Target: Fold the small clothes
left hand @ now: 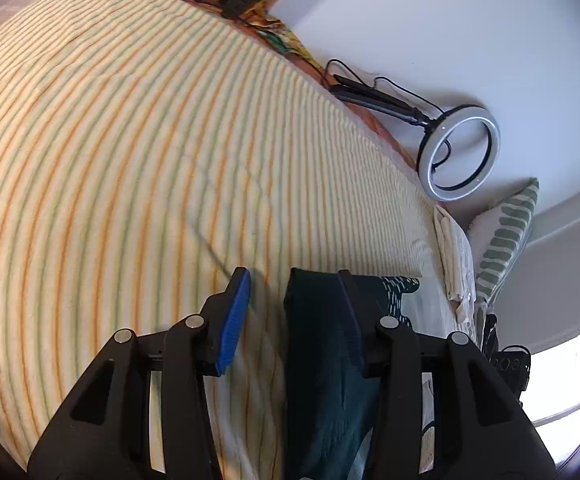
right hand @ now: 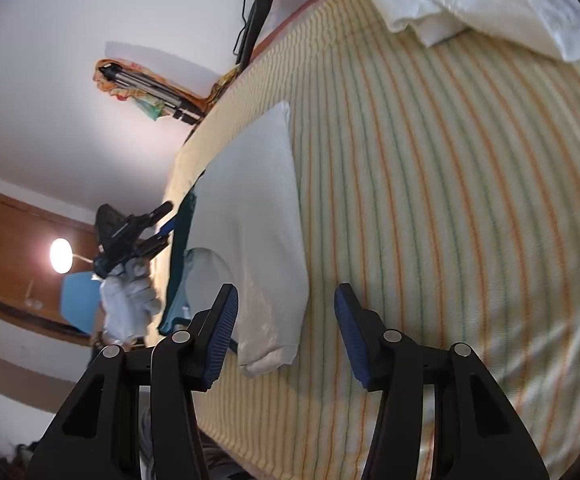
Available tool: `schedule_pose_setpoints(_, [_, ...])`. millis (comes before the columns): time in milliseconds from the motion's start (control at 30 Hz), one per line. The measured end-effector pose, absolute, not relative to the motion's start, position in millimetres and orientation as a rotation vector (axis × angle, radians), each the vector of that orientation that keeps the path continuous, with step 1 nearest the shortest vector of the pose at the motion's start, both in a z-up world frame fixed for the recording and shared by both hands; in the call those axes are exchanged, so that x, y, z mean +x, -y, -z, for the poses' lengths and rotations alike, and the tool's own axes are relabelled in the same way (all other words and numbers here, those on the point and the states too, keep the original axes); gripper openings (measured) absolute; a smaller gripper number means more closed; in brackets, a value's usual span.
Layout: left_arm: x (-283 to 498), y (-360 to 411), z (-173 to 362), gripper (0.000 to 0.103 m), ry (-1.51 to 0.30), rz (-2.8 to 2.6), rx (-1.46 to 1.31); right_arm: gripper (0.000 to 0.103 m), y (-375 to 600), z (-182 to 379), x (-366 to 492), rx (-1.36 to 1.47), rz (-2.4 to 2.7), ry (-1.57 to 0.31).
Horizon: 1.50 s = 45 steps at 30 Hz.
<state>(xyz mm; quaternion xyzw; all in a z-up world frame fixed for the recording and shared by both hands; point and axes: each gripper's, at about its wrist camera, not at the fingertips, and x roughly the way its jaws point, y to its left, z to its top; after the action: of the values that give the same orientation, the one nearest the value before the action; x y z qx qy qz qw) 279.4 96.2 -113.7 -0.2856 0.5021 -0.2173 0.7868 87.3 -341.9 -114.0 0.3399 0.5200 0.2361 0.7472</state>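
Left gripper [left hand: 293,276] jaws apart, dark teal garment [left hand: 321,360] draped against right finger (unpinched). Right gripper [right hand: 286,296] open, empty, over striped bedspread [right hand: 449,200].

No legible text or labels.

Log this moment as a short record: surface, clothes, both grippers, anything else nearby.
surface: striped bedspread
clothes: pale folded garment lying flat on it, dark teal cloth along its edge
left gripper: jaws apart, teal cloth against one finger, not pinched
right gripper: jaws apart, nothing pinched
also on bed: crumpled white cloth
beside bed: ring light
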Motion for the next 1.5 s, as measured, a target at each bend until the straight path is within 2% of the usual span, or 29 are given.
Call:
schedule_pose_setpoints(367, [283.1,-64.4,112.5,0.043,-1.090,0.529,-0.550,0.042,299.9,118.1,103.4,0.791,-0.590,-1.166])
schedule_pose_setpoints(433, [282.9,-60.0,111.2,0.029,-1.081,0.502,-0.513,0.039,293.2,118.5,110.0,0.789,-0.582,-1.172])
schedule_pose_setpoints(500, [282.9,-56.5,112.2,0.010,-1.086,0.513,-0.516,0.026,286.7,119.7,114.4,0.784,-0.571,-1.190])
schedule_pose_setpoints(533, [281.7,-54.1,111.0,0.008,-1.083,0.512,-0.500,0.020,282.7,120.3,116.0,0.767,-0.557,-1.205])
schedule_pose_setpoints(567, [279.6,-50.6,107.7,0.006,-1.069,0.494,-0.462,0.008,278.9,120.5,117.2,0.742,-0.542,-1.222])
schedule_pose_setpoints(600, [276.1,-47.4,102.4,0.004,-1.046,0.479,-0.422,0.006,273.4,119.4,117.5,0.699,-0.518,-1.237])
schedule_pose_setpoints(900, [247.8,-32.0,47.8,0.001,-0.892,0.464,-0.255,0.003,237.6,63.1,106.3,0.306,-0.382,-1.169])
schedule_pose_setpoints(1200, [238.1,-6.5,1.8,0.001,-0.826,0.511,-0.225,0.003,249.5,24.2,98.3,0.181,-0.345,-1.090])
schedule_pose_setpoints(1500, [247.2,60.2,-22.6,0.001,-0.790,0.594,-0.199,0.003,302.5,-2.9,100.8,0.165,-0.263,-1.034])
